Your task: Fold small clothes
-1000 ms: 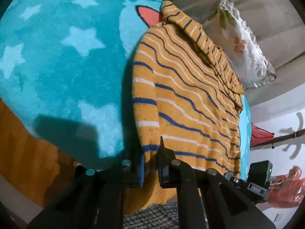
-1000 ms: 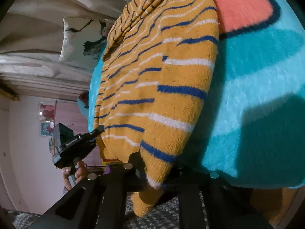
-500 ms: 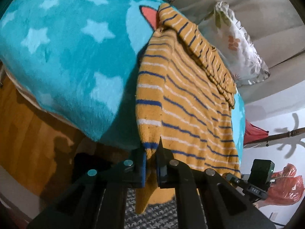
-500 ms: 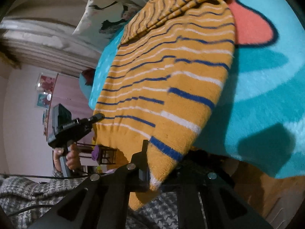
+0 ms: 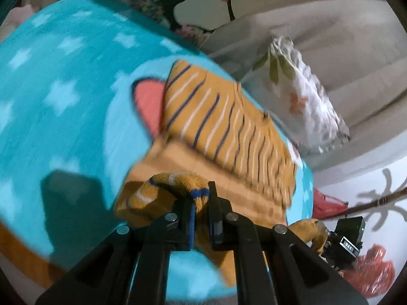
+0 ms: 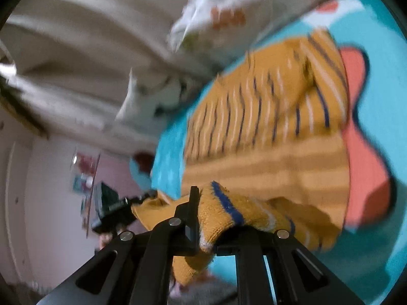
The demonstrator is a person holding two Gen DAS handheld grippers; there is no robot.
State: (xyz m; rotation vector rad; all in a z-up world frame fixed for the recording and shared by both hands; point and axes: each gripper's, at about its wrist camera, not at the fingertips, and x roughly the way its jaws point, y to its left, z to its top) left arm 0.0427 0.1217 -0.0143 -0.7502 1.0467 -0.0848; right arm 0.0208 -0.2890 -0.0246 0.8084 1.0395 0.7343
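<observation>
An orange knit sweater (image 5: 218,117) with blue and white stripes lies on a turquoise star blanket (image 5: 63,117). Its near hem is raised and curls back over the body, the plain inside showing. My left gripper (image 5: 201,203) is shut on one hem corner. In the right wrist view my right gripper (image 6: 203,211) is shut on the other hem corner of the sweater (image 6: 267,117), the cloth draped over its right finger. The left gripper (image 6: 112,211) shows at the left of that view, and the right gripper (image 5: 338,239) at the lower right of the left wrist view. Both views are blurred.
Printed cushions (image 5: 300,94) lean against a beige sofa back (image 5: 330,33) beyond the blanket. A red plastic bag (image 5: 368,274) sits low on the right. A pink wall with pictures (image 6: 84,178) lies to the left in the right wrist view.
Both grippers have risen and swung forward over the blanket, carrying the sweater's hem up and over its body. The hem hung at the blanket's edge before; now it curls above the lying sweater.
</observation>
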